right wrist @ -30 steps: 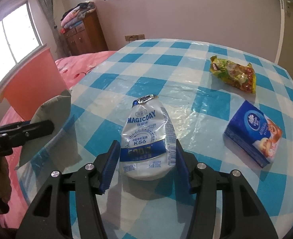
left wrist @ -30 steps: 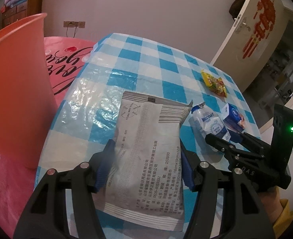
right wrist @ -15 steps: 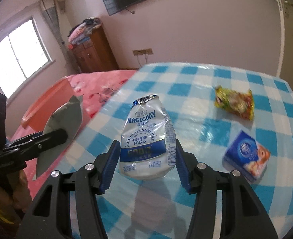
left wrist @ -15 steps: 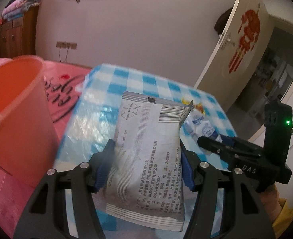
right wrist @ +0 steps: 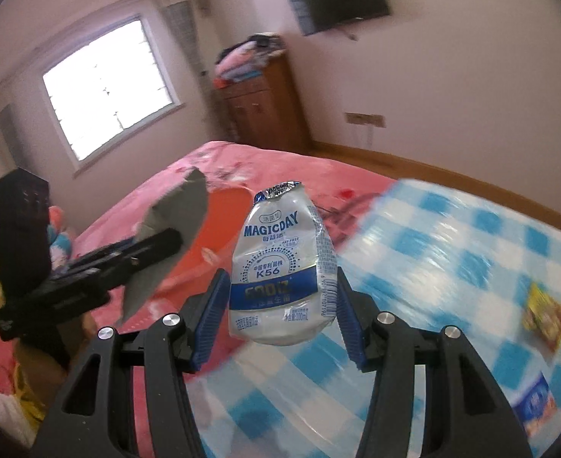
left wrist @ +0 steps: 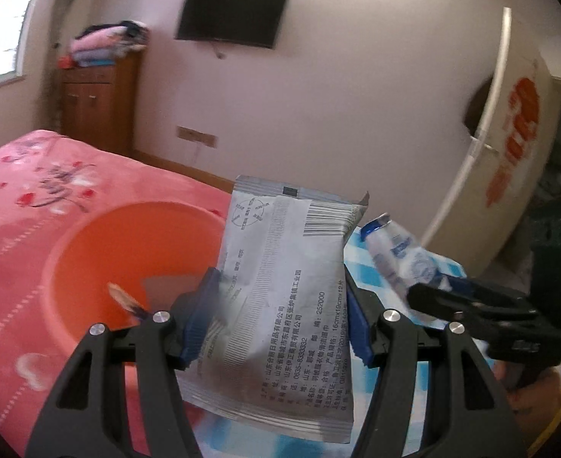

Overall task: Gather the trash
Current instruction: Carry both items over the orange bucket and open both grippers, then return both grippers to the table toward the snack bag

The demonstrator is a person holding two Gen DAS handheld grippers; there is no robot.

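- Left gripper is clamped on the grey sachet, held upright and clear of the tabletop, likely so it drops cleanly.
- Right gripper pinches the milk pouch by its sides, base hanging free.
- Both hang near the orange tub on the pink bed, probably the bin.
- Yellow packet and blue box wait by the tabletop's right edge.
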